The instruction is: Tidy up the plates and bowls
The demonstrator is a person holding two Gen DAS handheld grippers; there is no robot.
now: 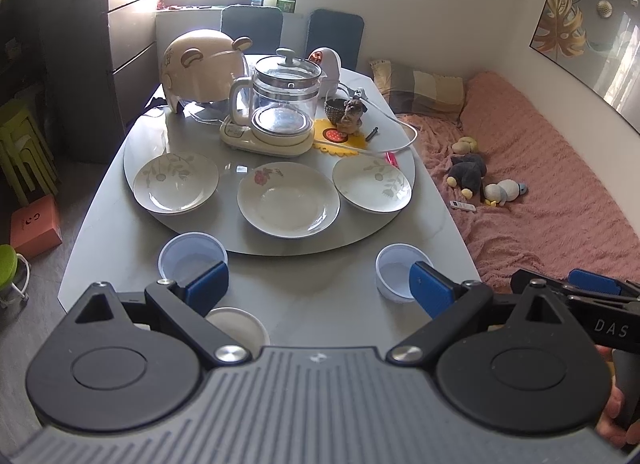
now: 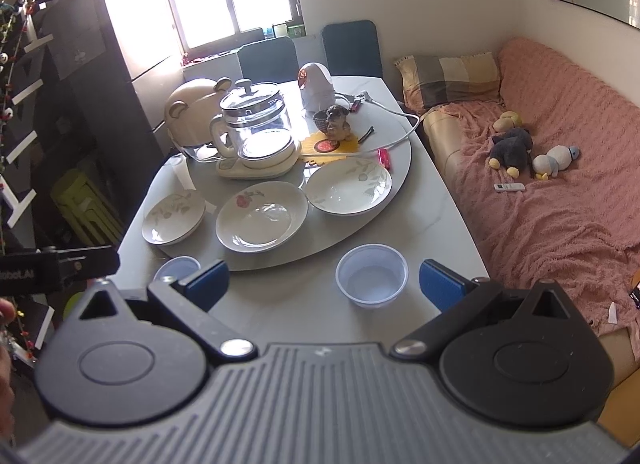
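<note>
Three plates sit on the round turntable: a left leaf plate, a middle rose plate and a right leaf plate. They also show in the right wrist view, left plate, middle plate, right plate. Two clear plastic bowls stand on the table in front: left bowl, right bowl. A white bowl sits under my left gripper. My left gripper is open and empty above the table's near edge. My right gripper is open and empty, beside the right bowl.
A glass kettle on its base, a bear-shaped helmet, a dog figurine and a white cable stand at the back of the turntable. A pink-covered sofa with soft toys lies right. Green stools stand left.
</note>
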